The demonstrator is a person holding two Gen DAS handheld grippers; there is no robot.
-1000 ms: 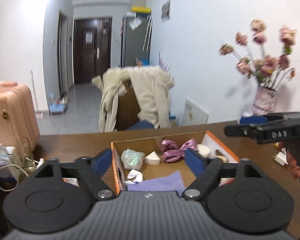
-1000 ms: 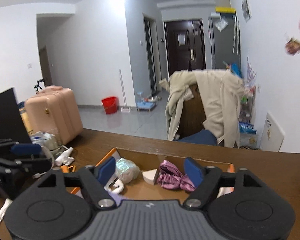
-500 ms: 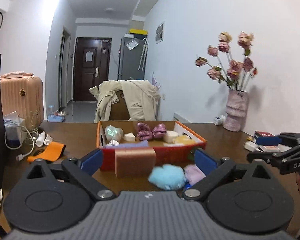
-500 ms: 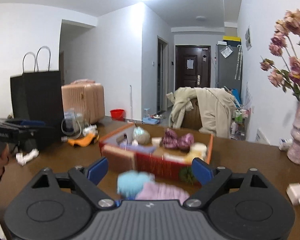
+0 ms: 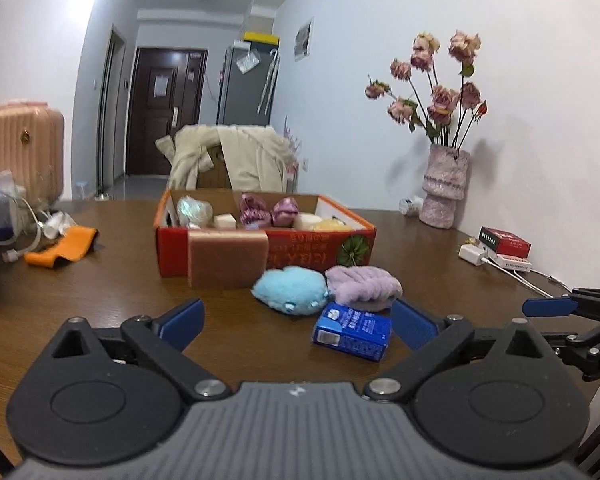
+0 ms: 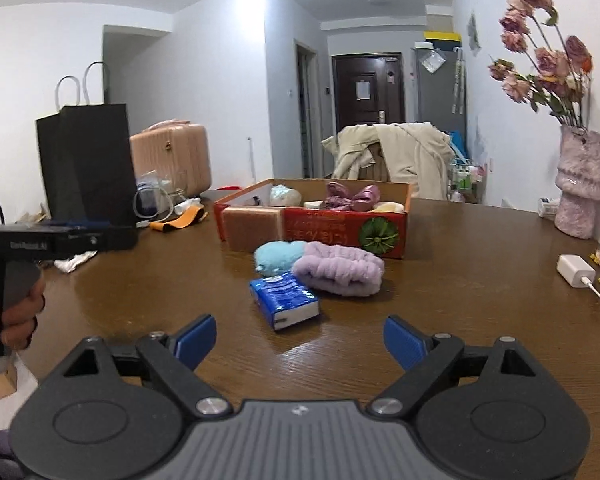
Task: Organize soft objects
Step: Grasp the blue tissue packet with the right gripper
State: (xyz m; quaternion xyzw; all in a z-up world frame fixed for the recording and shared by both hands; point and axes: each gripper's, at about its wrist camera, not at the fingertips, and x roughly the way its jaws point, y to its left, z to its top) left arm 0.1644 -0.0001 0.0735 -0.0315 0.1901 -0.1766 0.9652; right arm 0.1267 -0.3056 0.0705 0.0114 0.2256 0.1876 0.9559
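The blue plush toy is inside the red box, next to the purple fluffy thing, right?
Not quite. The blue plush toy is not inside the red box; it lies on the table in front of the box. It is next to the purple fluffy thing, as you said. The right wrist view shows this.

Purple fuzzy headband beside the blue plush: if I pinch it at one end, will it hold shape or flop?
The purple fuzzy headband looks thick, plush and slumped on the table, so it would probably droop. It likely compresses between the pads. It seems unlikely to roll.
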